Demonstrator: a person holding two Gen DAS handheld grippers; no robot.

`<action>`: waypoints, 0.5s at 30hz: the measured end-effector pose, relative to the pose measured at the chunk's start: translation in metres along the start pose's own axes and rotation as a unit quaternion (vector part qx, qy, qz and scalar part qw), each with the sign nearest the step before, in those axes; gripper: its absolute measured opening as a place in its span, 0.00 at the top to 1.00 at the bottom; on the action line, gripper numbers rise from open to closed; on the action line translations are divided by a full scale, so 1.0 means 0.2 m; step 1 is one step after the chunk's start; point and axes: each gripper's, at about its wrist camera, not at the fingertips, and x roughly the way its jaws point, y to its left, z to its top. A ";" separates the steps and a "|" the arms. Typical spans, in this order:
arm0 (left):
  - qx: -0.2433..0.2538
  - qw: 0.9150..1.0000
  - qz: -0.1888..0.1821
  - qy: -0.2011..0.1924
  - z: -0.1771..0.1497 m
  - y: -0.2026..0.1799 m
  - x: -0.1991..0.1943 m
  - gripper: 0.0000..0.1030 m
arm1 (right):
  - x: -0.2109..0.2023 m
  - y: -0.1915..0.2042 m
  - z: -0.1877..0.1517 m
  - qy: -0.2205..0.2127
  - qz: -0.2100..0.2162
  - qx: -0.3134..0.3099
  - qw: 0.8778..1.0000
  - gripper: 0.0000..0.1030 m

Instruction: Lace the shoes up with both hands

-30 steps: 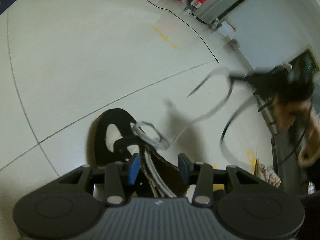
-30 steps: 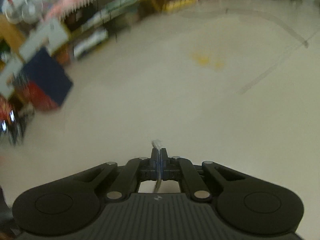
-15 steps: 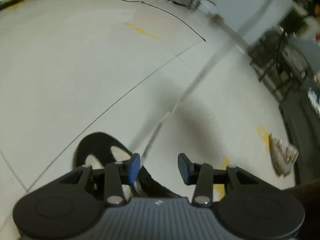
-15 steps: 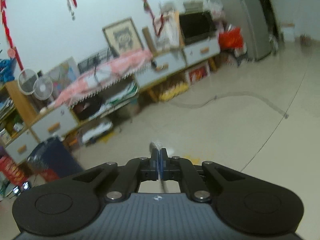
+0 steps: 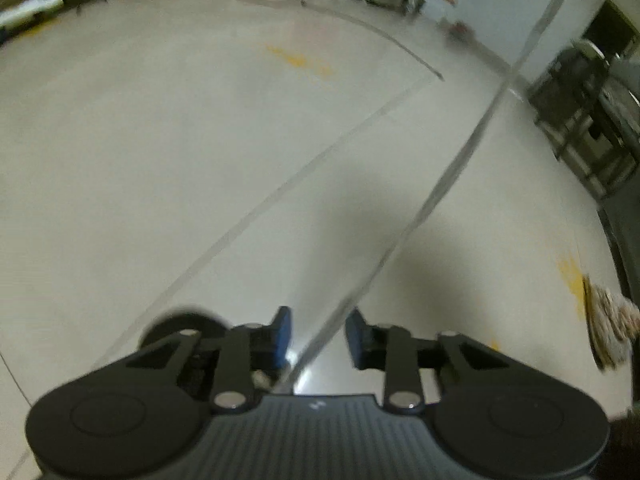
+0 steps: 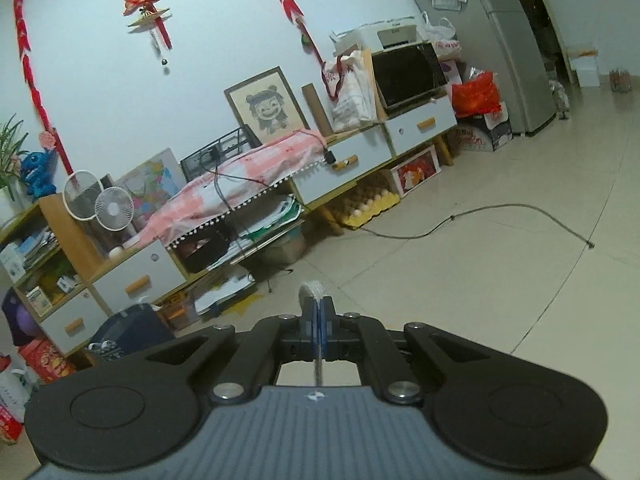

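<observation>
In the left wrist view a pale shoelace (image 5: 448, 184) stretches taut from between my left gripper's (image 5: 318, 334) blue pads up to the top right corner. The jaws are closing, with the lace running between the pads and a gap still on each side. Only a dark sliver of the black shoe (image 5: 180, 324) shows behind the left finger. In the right wrist view my right gripper (image 6: 317, 320) is shut on the shoelace (image 6: 314, 291); its frayed white end sticks out just past the pads, and the lace runs back under the gripper.
Pale tiled floor lies under both grippers. A thin cable (image 6: 500, 216) trails across the tiles. Low cabinets (image 6: 348, 164) with clutter line the far wall, and a refrigerator (image 6: 504, 40) stands at the right. A dark metal rack (image 5: 592, 120) stands at the right of the left wrist view.
The right gripper has risen and tipped up from floor to wall, pulling the lace taut. The left gripper slid off the shoe, and its jaws have narrowed around the lace.
</observation>
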 end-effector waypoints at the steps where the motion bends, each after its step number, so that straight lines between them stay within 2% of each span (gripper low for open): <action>1: -0.001 1.000 0.013 -0.019 0.03 0.00 -0.02 0.76 | 0.00 -0.01 -0.01 0.001 0.001 0.002 1.000 0.98; 5: -0.024 0.993 0.072 -0.094 0.11 0.06 -0.16 0.76 | 0.02 -0.05 -0.05 0.006 0.008 0.020 1.000 0.98; 9: -0.073 0.977 0.134 -0.151 0.12 0.19 -0.30 0.76 | 0.09 -0.04 -0.15 0.036 0.022 0.028 0.999 0.98; 15: -0.119 0.957 0.200 -0.175 0.03 0.35 -0.44 0.76 | 0.24 0.01 -0.41 0.107 0.032 0.035 0.993 0.98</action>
